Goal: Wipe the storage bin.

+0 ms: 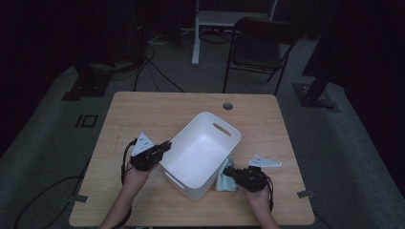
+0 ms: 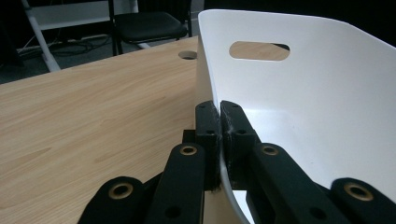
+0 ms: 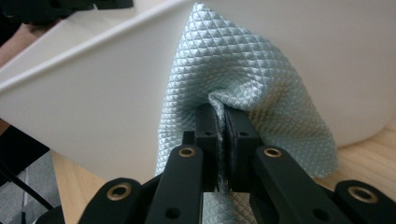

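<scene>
A white plastic bin [image 1: 200, 155] with slot handles stands in the middle of the wooden table, turned at an angle. My left gripper [image 1: 165, 145] is shut on the bin's left rim; in the left gripper view the jaws pinch the thin white wall [image 2: 219, 135], with the bin's inside [image 2: 327, 116] to their right. My right gripper [image 1: 228, 171] is at the bin's right side, shut on a pale blue-green quilted cloth [image 1: 224, 180]. In the right gripper view the cloth [image 3: 243, 93] bunches between the jaws and drapes against the bin's outer wall [image 3: 93, 107].
The wooden table [image 1: 143, 114] has a round cable hole [image 1: 228, 106] near its far edge. A black folding chair [image 1: 260, 47] and a white desk frame [image 1: 196, 33] stand beyond the table. Cables lie on the grey floor.
</scene>
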### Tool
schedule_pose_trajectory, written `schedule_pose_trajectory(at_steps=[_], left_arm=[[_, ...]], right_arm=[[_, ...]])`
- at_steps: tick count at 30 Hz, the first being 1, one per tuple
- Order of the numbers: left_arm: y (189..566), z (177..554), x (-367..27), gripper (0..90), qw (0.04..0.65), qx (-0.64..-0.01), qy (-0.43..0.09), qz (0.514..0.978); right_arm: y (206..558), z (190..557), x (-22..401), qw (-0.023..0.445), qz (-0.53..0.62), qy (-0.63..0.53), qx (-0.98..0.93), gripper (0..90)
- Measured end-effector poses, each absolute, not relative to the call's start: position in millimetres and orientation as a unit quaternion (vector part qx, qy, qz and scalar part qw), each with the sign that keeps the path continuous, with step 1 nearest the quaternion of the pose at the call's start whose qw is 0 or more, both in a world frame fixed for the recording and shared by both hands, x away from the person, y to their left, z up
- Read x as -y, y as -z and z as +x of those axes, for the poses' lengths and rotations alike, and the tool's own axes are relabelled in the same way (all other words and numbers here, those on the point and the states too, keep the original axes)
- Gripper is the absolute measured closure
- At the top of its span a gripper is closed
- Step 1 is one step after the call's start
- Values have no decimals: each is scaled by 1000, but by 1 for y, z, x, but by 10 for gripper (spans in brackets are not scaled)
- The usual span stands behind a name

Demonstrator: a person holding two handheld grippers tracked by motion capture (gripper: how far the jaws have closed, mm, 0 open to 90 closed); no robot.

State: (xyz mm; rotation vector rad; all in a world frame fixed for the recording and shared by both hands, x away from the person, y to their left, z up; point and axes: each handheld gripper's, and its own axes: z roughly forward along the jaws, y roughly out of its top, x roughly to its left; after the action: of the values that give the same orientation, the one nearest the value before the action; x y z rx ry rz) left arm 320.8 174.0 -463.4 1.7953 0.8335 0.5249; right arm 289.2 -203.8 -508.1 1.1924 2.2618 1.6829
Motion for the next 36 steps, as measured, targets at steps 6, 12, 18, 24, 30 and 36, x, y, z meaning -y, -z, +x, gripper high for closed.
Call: schedule_pose_trajectory(at_steps=[6, 12, 18, 24, 30, 36], left_arm=[[463, 321, -174, 874, 520, -348, -219, 749], [463, 321, -174, 873, 519, -347, -219, 749], [463, 320, -174, 873, 519, -348, -222, 749], [464, 321, -173, 874, 518, -352, -225, 746], [464, 320, -173, 874, 519, -354, -226, 744], [463, 320, -173, 876, 517, -351, -227, 747]], right_arm=[[516, 294, 205, 37, 400, -538, -741, 852], [526, 300, 207, 32, 413, -521, -746, 852], [536, 306, 208, 25, 430, -505, -748, 852], [523, 298, 207, 29, 420, -519, -744, 853], [494, 281, 202, 40, 380, -566, -731, 852], [481, 270, 194, 58, 349, -578, -735, 852]])
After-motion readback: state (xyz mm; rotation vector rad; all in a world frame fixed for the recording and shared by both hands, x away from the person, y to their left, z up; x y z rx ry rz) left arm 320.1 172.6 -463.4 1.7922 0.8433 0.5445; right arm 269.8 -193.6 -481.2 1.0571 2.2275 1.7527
